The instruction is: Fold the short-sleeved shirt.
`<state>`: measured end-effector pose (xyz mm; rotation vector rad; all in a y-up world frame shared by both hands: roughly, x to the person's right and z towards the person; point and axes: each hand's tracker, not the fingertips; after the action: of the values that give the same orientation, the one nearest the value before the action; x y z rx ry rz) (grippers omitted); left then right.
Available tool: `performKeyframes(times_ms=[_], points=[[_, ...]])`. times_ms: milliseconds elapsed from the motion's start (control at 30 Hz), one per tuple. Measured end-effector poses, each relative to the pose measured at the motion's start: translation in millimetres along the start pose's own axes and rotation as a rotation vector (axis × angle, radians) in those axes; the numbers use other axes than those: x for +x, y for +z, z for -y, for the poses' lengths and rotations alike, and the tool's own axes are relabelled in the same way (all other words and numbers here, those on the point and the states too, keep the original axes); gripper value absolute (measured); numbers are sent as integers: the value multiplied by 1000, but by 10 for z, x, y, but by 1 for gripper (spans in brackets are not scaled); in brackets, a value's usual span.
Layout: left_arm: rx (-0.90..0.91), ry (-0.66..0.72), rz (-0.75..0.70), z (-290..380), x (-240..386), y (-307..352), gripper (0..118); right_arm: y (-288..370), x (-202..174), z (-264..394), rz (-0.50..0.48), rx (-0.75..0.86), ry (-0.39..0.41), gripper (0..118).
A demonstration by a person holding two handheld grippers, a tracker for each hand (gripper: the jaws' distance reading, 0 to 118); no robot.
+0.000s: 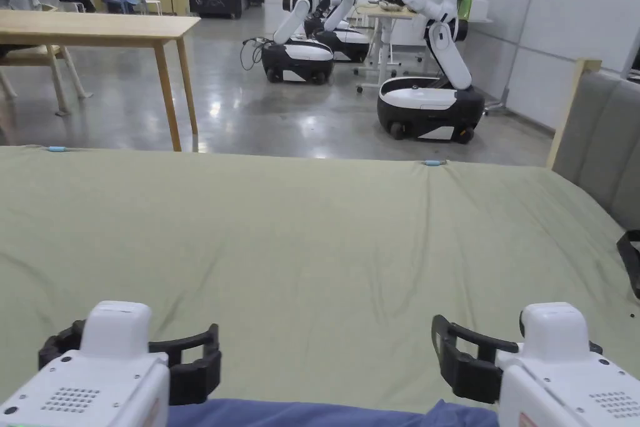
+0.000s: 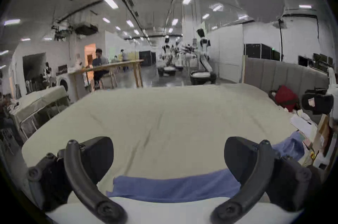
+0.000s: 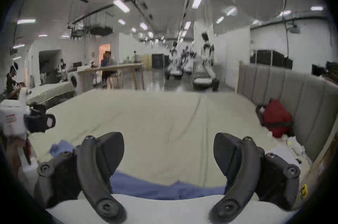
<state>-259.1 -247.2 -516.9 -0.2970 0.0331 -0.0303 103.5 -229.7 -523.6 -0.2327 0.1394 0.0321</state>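
The blue short-sleeved shirt (image 2: 173, 188) lies on the green-sheeted bed (image 1: 325, 241), at its near edge, just below and behind both claws. In the left gripper view a flat band of the shirt runs across the gap between the jaws of the left claw (image 2: 168, 160), low down and nearer the camera than the jaw tips, and more of it trails off past the right-hand jaw. The jaws stand spread wide, with nothing between them but bare sheet. The right claw (image 3: 169, 153) is likewise spread wide and holds nothing; a rumpled edge of the shirt sits under and behind its jaws, and a small bunched part of the blue cloth shows beyond its left-hand jaw. From the head view the two claws sit side by side and well apart over the near part of the bed, with a thin strip of blue between them at the bottom edge (most of the garment is cut off there, so its sleeves, collar and how far it is folded cannot be made out). Whether either claw touches the cloth cannot be told. Off past the right claw, against the grey padded headboard (image 3: 292, 89), lies a red bundle (image 3: 277, 118), too blurred to identify.
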Motion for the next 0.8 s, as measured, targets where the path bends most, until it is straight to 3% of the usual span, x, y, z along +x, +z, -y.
performKeyframes(times_ms=[33, 67, 100, 133, 167, 233, 400, 433, 467, 500, 533, 567, 667, 800], points=[[6, -9, -4, 8, 66, 1, 112, -14, -88, 22, 35, 16, 9, 100], [14, -19, 10, 24, 115, 10, 96, -31, -134, 38, 33, 21, 7, 83], [17, -22, 18, 43, 174, 40, 63, -43, -160, 68, 24, 24, 0, 46], [11, -29, 17, 51, 206, 29, 5, -69, -203, 91, 50, 23, -4, 1], [-10, -42, 9, 55, 229, -10, 0, -108, -220, 119, 85, 2, -6, 1], [-23, -30, 31, 62, 208, -3, 0, -89, -185, 160, 4, -24, -53, 1], [-93, 62, 52, 91, -153, 4, 0, -78, -183, 192, 21, -33, -59, 1], [-104, 107, 56, 134, -327, 13, 3, -94, -192, 179, 16, -41, -65, 1], [-119, 164, 66, 185, -522, 16, 15, -93, -202, 193, 15, -46, -67, 1], [-147, 241, 90, 230, -721, 10, 42, -91, -216, 209, 10, -50, -68, 1], [-174, 329, 111, 303, -949, 5, 98, -92, -238, 226, 3, -58, -69, 1], [-195, 380, 118, 375, -1131, -3, 118, -109, -258, 233, -2, -64, -71, 1], [-248, 499, 143, 627, -1685, 19, 118, -117, -344, 287, -19, -75, -88, 1], [-376, 788, 285, 1067, -2205, -244, 118, -144, -461, 331, -33, -95, -94, 1]])
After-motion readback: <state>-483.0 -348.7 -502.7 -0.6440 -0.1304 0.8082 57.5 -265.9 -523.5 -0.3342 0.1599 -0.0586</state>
